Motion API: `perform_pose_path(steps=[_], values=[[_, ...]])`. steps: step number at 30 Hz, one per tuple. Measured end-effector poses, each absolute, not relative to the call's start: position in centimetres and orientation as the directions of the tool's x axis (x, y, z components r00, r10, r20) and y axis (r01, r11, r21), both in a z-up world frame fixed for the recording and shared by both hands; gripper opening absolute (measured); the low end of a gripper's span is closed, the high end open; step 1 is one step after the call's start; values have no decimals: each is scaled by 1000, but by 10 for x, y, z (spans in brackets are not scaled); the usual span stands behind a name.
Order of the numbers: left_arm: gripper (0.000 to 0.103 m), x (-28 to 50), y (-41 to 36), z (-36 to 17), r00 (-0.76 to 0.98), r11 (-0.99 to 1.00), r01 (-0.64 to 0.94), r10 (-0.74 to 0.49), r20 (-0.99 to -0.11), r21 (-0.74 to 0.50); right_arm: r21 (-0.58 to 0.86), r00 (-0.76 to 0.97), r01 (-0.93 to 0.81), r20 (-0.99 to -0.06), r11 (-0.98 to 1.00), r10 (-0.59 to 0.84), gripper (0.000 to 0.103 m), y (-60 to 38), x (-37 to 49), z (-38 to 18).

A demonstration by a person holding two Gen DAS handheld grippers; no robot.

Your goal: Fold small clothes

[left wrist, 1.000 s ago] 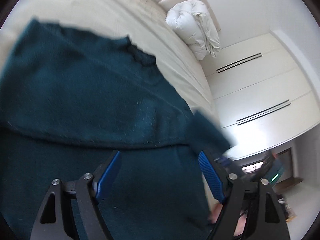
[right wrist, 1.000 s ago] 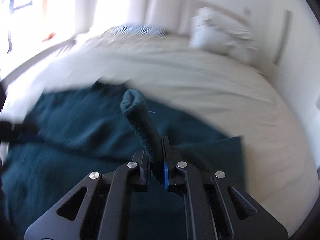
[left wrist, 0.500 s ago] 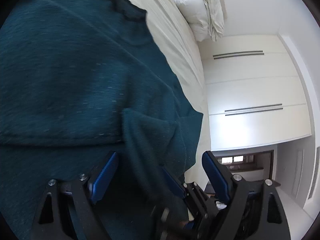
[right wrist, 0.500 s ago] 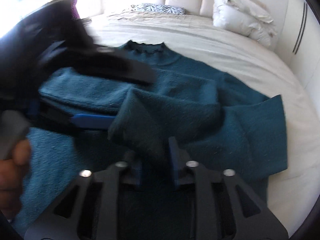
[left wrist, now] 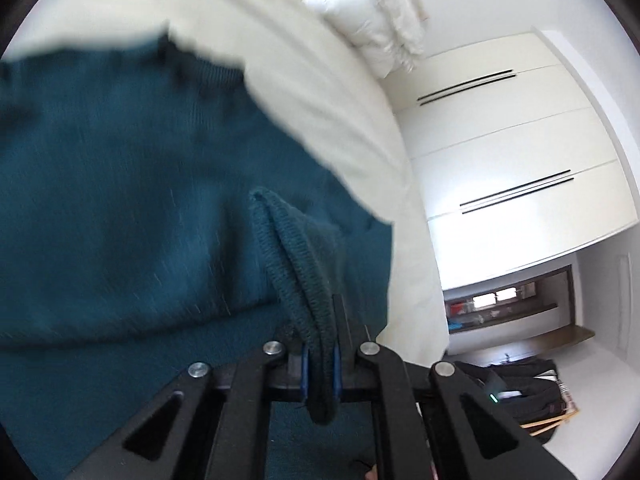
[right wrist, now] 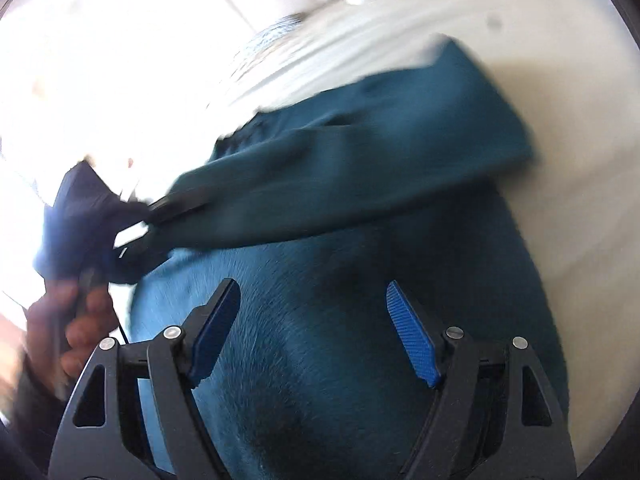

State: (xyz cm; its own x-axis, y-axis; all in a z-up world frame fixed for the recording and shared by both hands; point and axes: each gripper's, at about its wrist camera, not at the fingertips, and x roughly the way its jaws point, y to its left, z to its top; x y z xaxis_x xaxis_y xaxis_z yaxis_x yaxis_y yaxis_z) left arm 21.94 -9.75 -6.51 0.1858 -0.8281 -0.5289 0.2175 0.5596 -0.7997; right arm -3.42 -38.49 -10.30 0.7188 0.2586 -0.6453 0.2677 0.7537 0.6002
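Note:
A dark teal knit sweater lies spread on a cream bed. My left gripper is shut on the ribbed cuff of a sweater sleeve, which sticks up between its blue pads. In the right wrist view the sweater fills the lower frame and the sleeve stretches across it toward the left gripper, held by a hand at the left. My right gripper is open and empty just above the sweater body. The view is blurred by motion.
A white folded duvet lies at the head of the bed. White wardrobe doors stand beyond the bed's right edge. A dark bag sits on the floor at the lower right.
The sleeve cuff passed from my right gripper to my left: the left has shut on it and the right has opened and let go. The left pulls the sleeve across the sweater.

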Motion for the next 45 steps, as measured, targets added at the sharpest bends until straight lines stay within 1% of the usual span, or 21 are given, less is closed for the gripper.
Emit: perform_pose_path(steps=[1, 3, 6, 11, 17, 22, 24, 27, 30, 39, 45], values=[[7, 222, -87, -57, 211, 567, 225, -822, -528, -793, 670, 740, 289, -610, 684, 284, 75, -402, -38, -108], [7, 229, -67, -47, 255, 578, 225, -812, -526, -784, 724, 762, 307, -576, 617, 297, 75, -418, -43, -114], [7, 235, -36, -45, 308, 598, 196, -790, -530, -778, 766, 781, 316, -545, 560, 305, 75, -427, -53, -119], [7, 240, 7, -58, 366, 618, 132, -757, -541, -775, 826, 814, 327, -493, 459, 306, 75, -440, -59, -123], [7, 248, 17, -80, 368, 647, 91, -728, -578, -757, 893, 848, 301, -411, 334, 334, 75, -455, -58, -125], [7, 253, 16, -100, 340, 664, 69, -717, -608, -744, 918, 861, 296, -376, 264, 344, 76, -461, -45, -125], [7, 253, 21, -106, 342, 664, 54, -714, -611, -746, 920, 865, 310, -377, 239, 332, 75, -463, -43, -122], [7, 256, 27, -108, 357, 666, 44, -706, -611, -744, 932, 897, 293, -345, 213, 277, 76, -477, -43, -115], [8, 257, 35, -108, 377, 668, 35, -698, -609, -744, 928, 903, 298, -350, 224, 249, 77, -488, -46, -105], [9, 255, 47, -116, 392, 677, 23, -683, -617, -735, 917, 871, 319, -383, 238, 308, 77, -470, -25, -122], [9, 251, 56, -120, 404, 672, 19, -683, -609, -741, 899, 850, 347, -422, 268, 314, 77, -465, -14, -129]])
